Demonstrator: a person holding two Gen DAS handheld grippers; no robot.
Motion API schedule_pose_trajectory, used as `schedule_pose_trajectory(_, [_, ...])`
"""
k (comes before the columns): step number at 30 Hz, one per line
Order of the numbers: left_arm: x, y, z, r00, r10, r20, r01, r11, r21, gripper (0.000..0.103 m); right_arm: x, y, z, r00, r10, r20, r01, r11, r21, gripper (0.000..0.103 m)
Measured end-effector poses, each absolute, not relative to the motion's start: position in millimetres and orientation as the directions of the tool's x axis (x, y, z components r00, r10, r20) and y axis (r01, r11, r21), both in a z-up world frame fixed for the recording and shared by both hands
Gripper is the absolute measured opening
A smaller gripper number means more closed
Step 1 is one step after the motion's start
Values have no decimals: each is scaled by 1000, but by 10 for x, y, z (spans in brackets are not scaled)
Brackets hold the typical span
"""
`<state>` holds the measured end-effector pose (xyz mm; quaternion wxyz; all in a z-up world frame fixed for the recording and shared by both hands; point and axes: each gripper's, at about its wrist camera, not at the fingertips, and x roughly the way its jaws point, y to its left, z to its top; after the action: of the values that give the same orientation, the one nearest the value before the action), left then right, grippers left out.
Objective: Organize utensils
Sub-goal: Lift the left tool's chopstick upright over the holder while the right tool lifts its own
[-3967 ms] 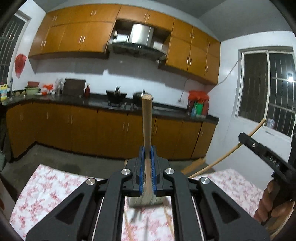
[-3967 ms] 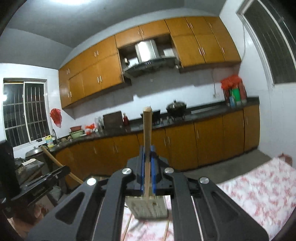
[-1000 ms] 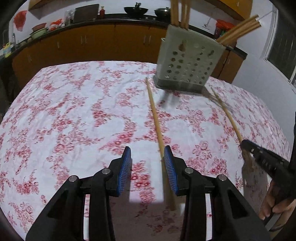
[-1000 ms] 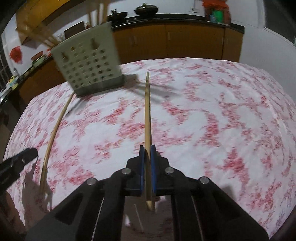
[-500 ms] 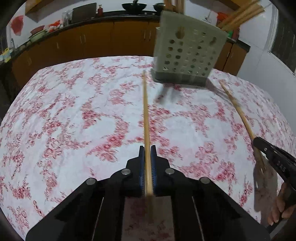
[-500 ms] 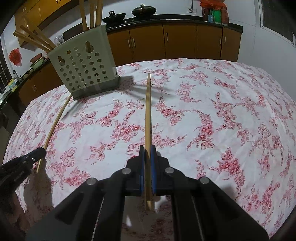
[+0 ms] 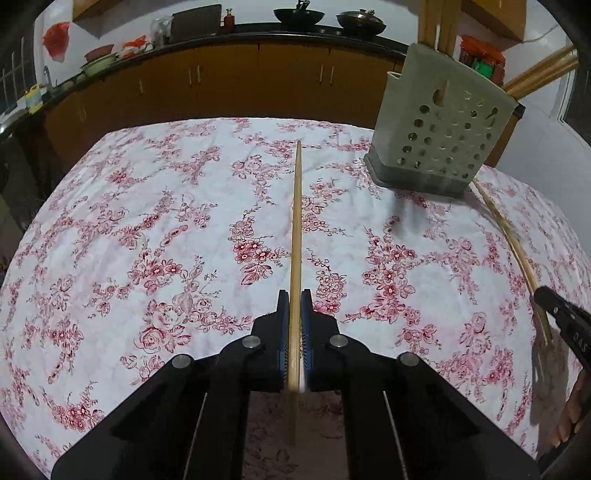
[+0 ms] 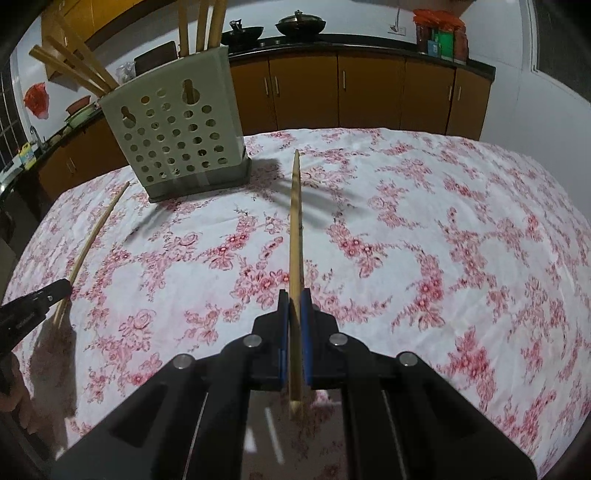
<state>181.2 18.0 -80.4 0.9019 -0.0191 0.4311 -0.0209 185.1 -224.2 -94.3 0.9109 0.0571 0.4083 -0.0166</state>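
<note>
A pale green perforated utensil holder (image 7: 439,136) stands on the floral tablecloth, with several wooden chopsticks (image 8: 201,24) sticking up out of it; it also shows in the right wrist view (image 8: 177,136). My left gripper (image 7: 294,295) is shut on a wooden chopstick (image 7: 296,221) that points away over the cloth. My right gripper (image 8: 294,295) is shut on another wooden chopstick (image 8: 295,221), raised a little above the cloth. Each gripper's chopstick shows at the edge of the other view, the right one's (image 7: 513,243) and the left one's (image 8: 92,236).
The table wears a white cloth with red flowers (image 7: 147,221). Beyond it runs a kitchen counter with orange cabinets (image 7: 229,77), pots (image 7: 299,14) and a window wall at the right. The holder stands near the table's far edge.
One second ago my left gripper was open beside the chopstick; it has since shut on it. Both views have drawn closer to the holder. The right gripper still holds its chopstick.
</note>
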Motion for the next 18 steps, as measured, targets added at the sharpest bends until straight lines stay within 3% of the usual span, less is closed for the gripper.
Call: schedule_pose_trajectory(18, [1796, 195, -799, 632, -72, -772, 29, 997, -69, 7, 1905, -2287, -1000, 654, 17, -756, 84, 992, 95, 9])
